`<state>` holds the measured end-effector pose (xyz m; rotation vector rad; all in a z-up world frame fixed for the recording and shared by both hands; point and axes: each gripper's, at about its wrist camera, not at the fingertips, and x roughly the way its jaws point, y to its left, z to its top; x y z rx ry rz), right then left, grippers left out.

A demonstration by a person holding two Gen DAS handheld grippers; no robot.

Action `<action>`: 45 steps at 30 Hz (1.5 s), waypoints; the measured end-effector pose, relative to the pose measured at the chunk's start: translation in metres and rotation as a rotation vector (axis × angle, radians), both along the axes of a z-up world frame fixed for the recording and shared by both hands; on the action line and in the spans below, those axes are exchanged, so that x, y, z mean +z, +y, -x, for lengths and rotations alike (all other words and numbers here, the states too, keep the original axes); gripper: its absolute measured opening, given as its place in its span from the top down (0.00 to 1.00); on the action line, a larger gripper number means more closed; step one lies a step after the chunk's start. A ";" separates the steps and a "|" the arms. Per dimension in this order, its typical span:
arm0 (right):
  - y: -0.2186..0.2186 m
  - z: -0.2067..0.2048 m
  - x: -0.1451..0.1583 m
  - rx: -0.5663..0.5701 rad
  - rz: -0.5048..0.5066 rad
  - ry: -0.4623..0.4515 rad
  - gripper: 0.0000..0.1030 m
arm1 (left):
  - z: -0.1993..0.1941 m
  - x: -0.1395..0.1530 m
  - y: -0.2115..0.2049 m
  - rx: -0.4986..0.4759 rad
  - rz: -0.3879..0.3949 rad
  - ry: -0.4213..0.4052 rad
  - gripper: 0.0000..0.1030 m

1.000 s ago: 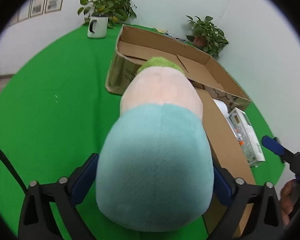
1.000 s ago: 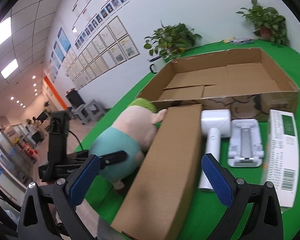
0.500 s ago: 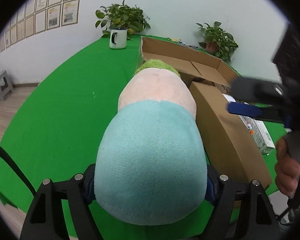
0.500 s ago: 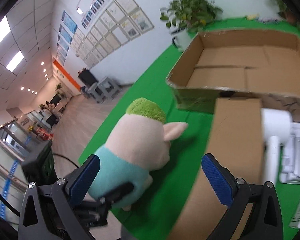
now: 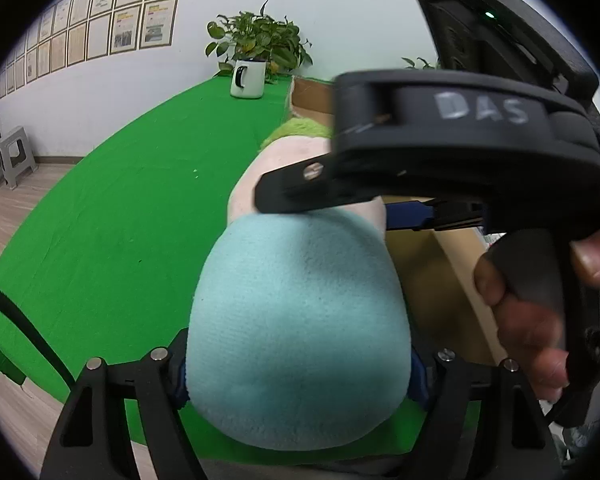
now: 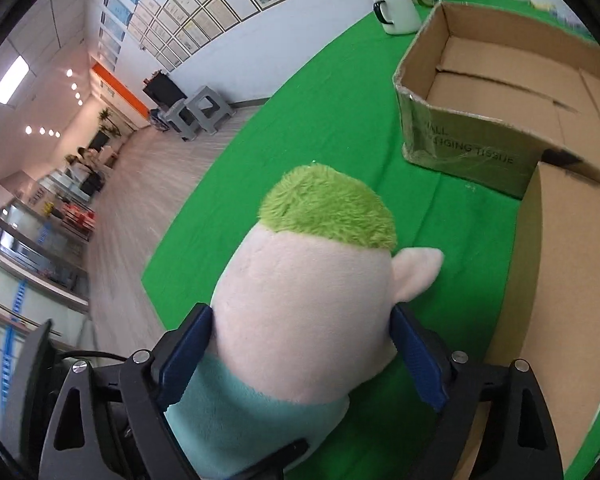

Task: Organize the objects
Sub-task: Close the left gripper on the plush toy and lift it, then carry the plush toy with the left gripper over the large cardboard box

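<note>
Left wrist view: the left gripper (image 5: 298, 376) has its jaws clamped on the teal lower body of a plush toy (image 5: 296, 328), the blue pads sunk into the fabric on both sides. The toy stands at the near edge of the green surface (image 5: 132, 216), with its pale head and green tuft pointing away from the camera. Across the upper right, the right gripper (image 5: 384, 204) reaches in over the toy's head, held by a person's hand (image 5: 540, 304) wrapped around its black handle. A closed brown carton (image 5: 432, 280) lies just to the right of the toy. At the far end stands a white mug (image 5: 247, 79) with a leafy plant.

Right wrist view: the right gripper's jaws are closing around the toy's pale head, one blue pad at each side and touching the plush. The toy's ear sticks out to the right, above the right pad. Beyond it an open cardboard box (image 6: 480, 120) sits on the surface, and the closed carton rises along the right edge.
</note>
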<state>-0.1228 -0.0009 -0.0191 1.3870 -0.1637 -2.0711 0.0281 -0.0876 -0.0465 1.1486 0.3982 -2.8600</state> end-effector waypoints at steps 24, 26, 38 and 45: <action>0.092 0.027 0.224 -0.134 0.060 0.556 0.27 | 0.099 0.155 0.041 -0.127 0.165 0.406 0.29; 0.108 0.036 0.249 -0.154 0.069 0.586 0.27 | 0.118 0.173 0.046 -0.149 0.178 0.442 0.30; 0.150 0.092 0.319 -0.180 0.088 0.592 0.27 | 0.154 0.180 0.057 -0.174 0.196 0.424 0.30; 0.115 0.173 0.251 -0.114 0.129 0.525 0.28 | 0.162 0.151 0.047 -0.107 0.196 0.337 0.30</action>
